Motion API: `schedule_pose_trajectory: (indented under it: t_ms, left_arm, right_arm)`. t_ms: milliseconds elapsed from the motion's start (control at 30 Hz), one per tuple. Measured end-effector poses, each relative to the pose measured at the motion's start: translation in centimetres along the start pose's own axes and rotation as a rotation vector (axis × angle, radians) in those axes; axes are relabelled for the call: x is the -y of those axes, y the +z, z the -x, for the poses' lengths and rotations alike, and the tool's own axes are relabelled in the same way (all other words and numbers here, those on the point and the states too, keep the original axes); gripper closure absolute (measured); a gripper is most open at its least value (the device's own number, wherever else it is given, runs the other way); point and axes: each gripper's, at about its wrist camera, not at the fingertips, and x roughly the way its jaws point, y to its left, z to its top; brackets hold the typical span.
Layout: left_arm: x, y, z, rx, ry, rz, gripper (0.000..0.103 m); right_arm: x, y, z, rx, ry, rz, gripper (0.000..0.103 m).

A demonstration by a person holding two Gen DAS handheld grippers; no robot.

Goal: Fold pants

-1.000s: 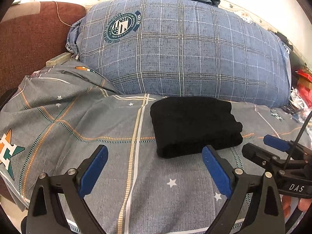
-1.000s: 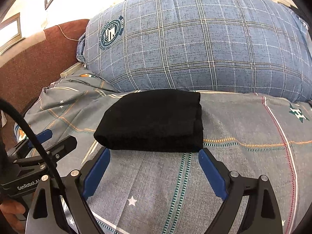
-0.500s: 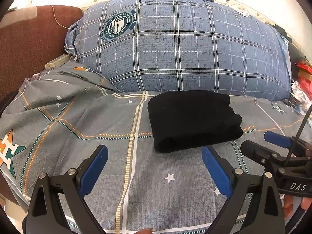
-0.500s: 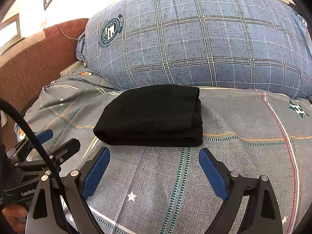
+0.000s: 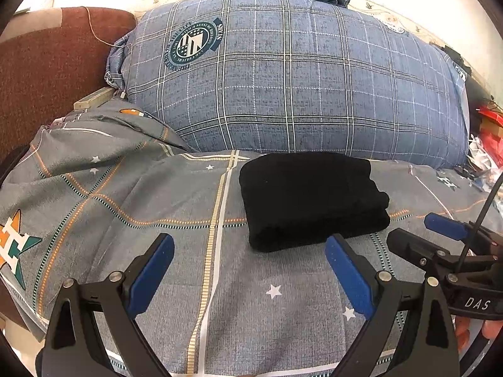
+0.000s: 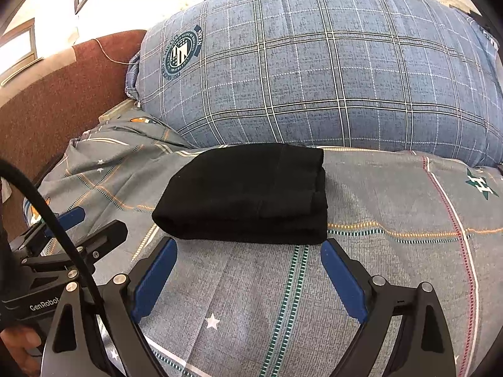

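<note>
Pants (image 5: pixel 311 199) lie as a compact black bundle mid-bed, far side touching the pillow (image 5: pixel 295 81). Left tongs (image 5: pixel 248 262) & right tongs (image 6: pixel 248 262) both wide, empty, just short of the near fold. Looks done; if tidying, press layers flat w/o dragging the sheet (image 5: pixel 125 207).

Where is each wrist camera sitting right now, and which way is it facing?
Left wrist: on the left tool, facing the folded black pants and plaid pillow; right tool at right edge.
Right wrist: on the right tool, facing the same pants; left tool at left.
Shared: pants, pillow, bedsheet.
</note>
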Motion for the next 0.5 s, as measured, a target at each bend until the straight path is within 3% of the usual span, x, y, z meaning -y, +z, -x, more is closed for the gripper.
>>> schedule_pose_trajectory:
  t_ms: [500]
  left_arm:
    - [0.21, 0.39, 0.5, 0.014, -0.006, -0.005, 0.006]
  right_arm:
    - [0.23, -0.02, 0.07, 0.002, 0.0, -0.011, 0.007]
